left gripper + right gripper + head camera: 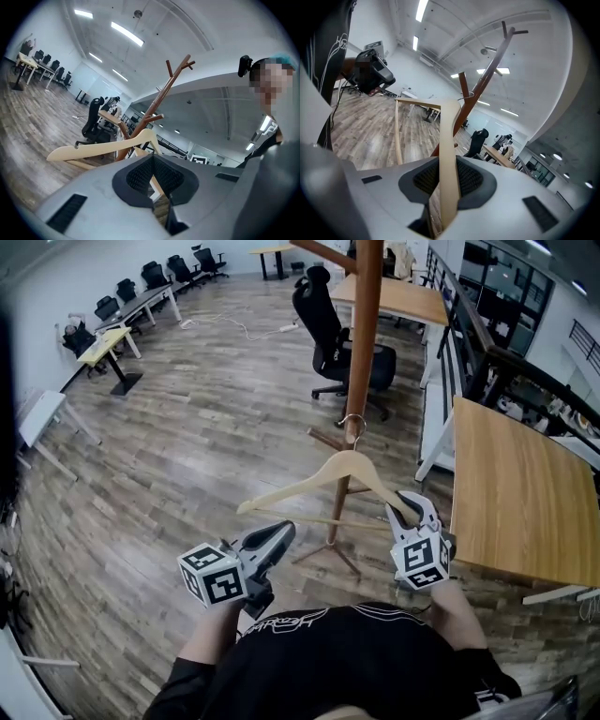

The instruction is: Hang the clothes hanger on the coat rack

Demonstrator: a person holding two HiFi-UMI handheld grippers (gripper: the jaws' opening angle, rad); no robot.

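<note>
Hanging in mid-air beside the coat rack [364,334], the wooden hanger [319,479] is pinched near the tip of one shoulder only by my right claw [408,510], as the head view shows. Its metal hook [353,425] sits just beside the pole, not yet over any peg. I judge the main risk to be that one-ended grip. The long unsupported side could swing or twist in the pads, so the hook knocks the pole and slides past a peg instead of catching. A slip would drop the hanger to the floor [187,427]. My left claw [277,538] hovers near the hanger's lower bar, apparently apart from it.

Seen from the left gripper view, the left claw [152,180] has its jaws together with nothing between them. The hanger [93,149] crosses beyond them, untouched, and the coat rack [159,96] rises behind. Closed like this, that claw cannot steady the free end if the hanger tips.

Seen from the right gripper view, the right claw [447,187] is clamped on the hanger [449,140]. Its jaws are kept a fair way apart by the flat wooden arm that runs up between the pads toward the coat rack [487,75]. That narrow hold near the tip is what I would watch.
</note>
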